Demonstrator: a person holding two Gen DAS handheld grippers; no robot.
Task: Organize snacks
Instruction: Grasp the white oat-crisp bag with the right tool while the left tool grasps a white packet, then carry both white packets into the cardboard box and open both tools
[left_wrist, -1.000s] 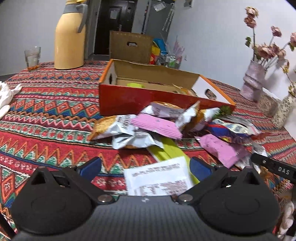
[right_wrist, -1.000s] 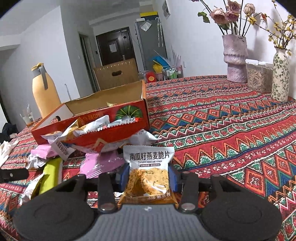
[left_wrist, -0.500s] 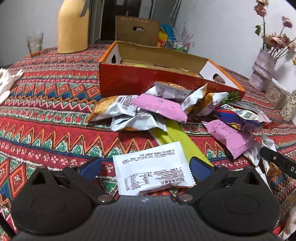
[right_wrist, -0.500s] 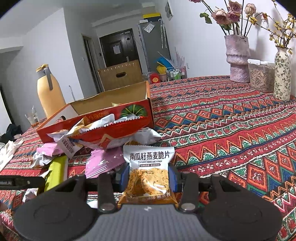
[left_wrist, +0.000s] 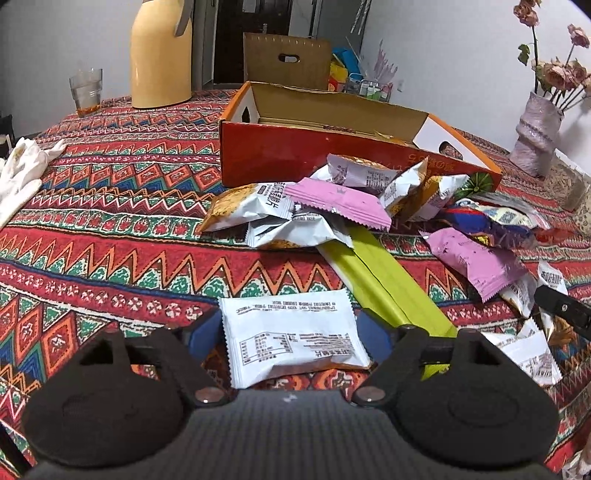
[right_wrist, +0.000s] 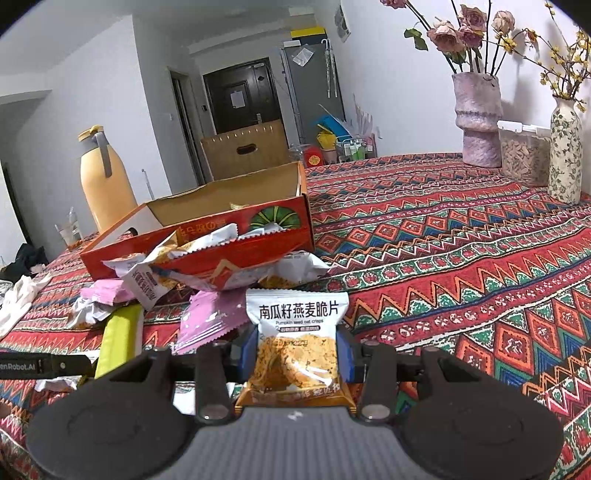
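1. Now your left gripper (left_wrist: 291, 338) is closing on a white snack packet (left_wrist: 293, 338) lying print-side up at the lower centre of the left wrist frame; the blue pads flank its short edges, and whether they press yet cannot be told.
2. Meanwhile, your right gripper (right_wrist: 295, 349) is clamped on a pumpkin seed oat crisps packet (right_wrist: 297, 339), upright at the lower centre of the right wrist frame, label toward the camera.
3. Beyond both, the orange cardboard box (left_wrist: 284, 158) sits open in the middle of each view, on the patterned tablecloth (left_wrist: 110, 229); some packets seem to lie inside already.
4. Between box and grippers sprawls the loose pile: a pink wrapper (left_wrist: 340, 201), a green stick pack (left_wrist: 388, 280) running under the white packet's right side, and more pouches to the right.
5. Judged from this, the step in hand is the left pickup. Let the pads settle squarely on the packet's sealed edges, not the puffed middle, so it does not squirt out.
6. Watch the right pad: it sits just beside the green stick pack and could catch it too.
7. Lift straight up before swinging toward the box, and keep the right packet clear of the left gripper.
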